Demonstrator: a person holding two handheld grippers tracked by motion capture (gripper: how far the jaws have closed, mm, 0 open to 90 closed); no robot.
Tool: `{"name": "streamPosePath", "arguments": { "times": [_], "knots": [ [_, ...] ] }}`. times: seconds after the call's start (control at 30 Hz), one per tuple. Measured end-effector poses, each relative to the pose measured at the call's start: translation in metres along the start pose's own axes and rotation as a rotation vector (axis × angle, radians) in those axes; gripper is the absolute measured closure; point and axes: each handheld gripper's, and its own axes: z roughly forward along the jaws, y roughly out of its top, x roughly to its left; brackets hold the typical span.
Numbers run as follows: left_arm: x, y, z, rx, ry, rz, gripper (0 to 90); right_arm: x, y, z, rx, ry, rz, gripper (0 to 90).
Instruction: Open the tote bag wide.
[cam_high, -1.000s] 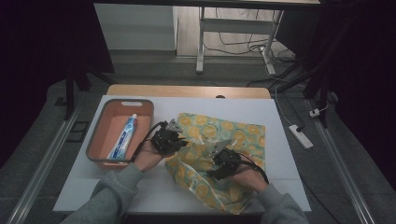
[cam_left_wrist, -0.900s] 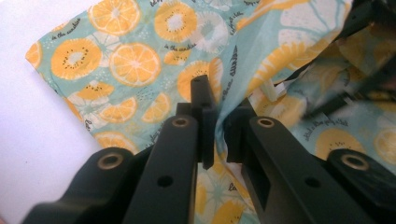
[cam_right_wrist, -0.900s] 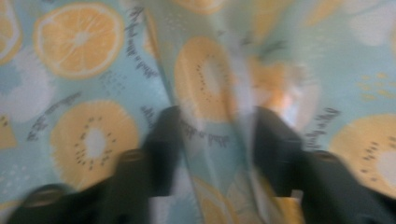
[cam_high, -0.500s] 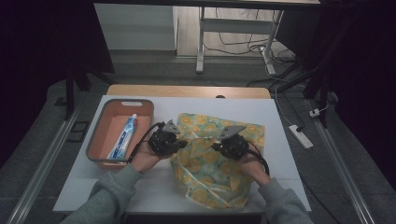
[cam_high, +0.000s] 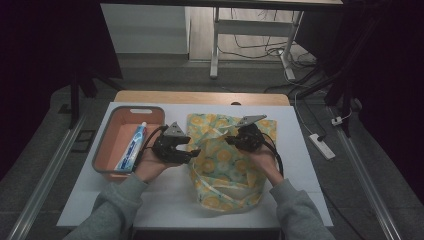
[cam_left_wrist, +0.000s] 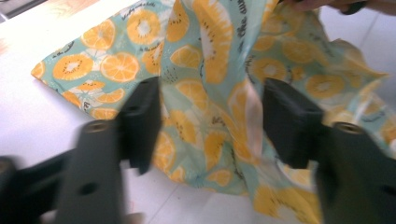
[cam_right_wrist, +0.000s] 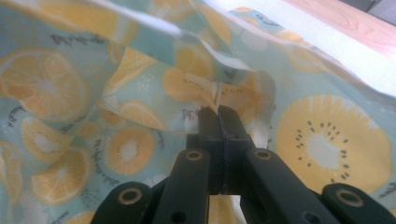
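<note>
Lying across the middle of the white table (cam_high: 165, 200) in the high view, the bag (cam_high: 227, 165), a soft one printed with orange and kiwi slices on pale teal, spreads from the centre of the frame down toward the lower middle, its top edge near the far wooden strip of the table.

The left gripper (cam_high: 192, 151) sits just left of centre, at the bag's left edge, held in the person's left hand (cam_high: 150, 167). In the left gripper view its two black jaws stand wide apart, one at lower left and one at lower right, with a raised fold of the bag (cam_left_wrist: 219, 93) between them; the pads do not press on the cloth, so this gripper is released. Its jaws have just been opening.

The right gripper (cam_high: 231, 141) shows a little right of centre, over the upper part of the bag, held in the right hand (cam_high: 265, 162). In the right gripper view its jaws meet at the centre of the frame, clenched on a thin edge of the bag (cam_right_wrist: 327, 140), which puckers upward where the tips pinch it. The cloth around the pinch rises in folds toward the upper left of that frame, and the pale table edge runs along the upper right.

At the left of the high view, a salmon-coloured tray (cam_high: 107, 145) rests on the table just left of the left gripper, apart from the bag. A tube (cam_high: 132, 147) of blue and white lies inside it, lengthwise along its right side.
</note>
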Motion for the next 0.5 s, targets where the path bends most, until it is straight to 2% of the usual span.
{"name": "streamPosePath", "arguments": {
  "times": [0.07, 0.2, 0.3, 0.37, 0.4, 0.47, 0.5],
  "knots": [
    [0.000, 0.001, -0.007, -0.003, -0.014, 0.011, 24.2, -0.003, 0.000, -0.002, -0.016, -0.003, 0.015, 89.7],
    [0.002, 0.003, -0.026, -0.026, -0.036, 0.022, 19.7, -0.006, 0.000, -0.006, -0.034, -0.004, 0.026, 89.7],
    [0.007, 0.001, -0.039, -0.021, -0.014, 0.016, 19.7, -0.006, 0.000, -0.007, -0.036, -0.003, 0.031, 89.6],
    [0.016, -0.003, -0.046, -0.007, 0.002, -0.002, 20.1, -0.005, 0.001, -0.007, -0.035, -0.003, 0.025, 89.6],
    [0.020, -0.006, -0.048, 0.002, 0.017, -0.012, 20.6, -0.004, 0.001, -0.006, -0.036, -0.004, 0.022, 89.6],
    [0.029, -0.011, -0.051, 0.028, 0.077, -0.034, 21.2, -0.004, 0.001, -0.006, -0.037, -0.003, 0.018, 89.6],
    [0.033, -0.013, -0.052, 0.038, 0.089, -0.048, 21.5, -0.003, 0.001, -0.006, -0.037, -0.003, 0.018, 89.6]
  ]
}}
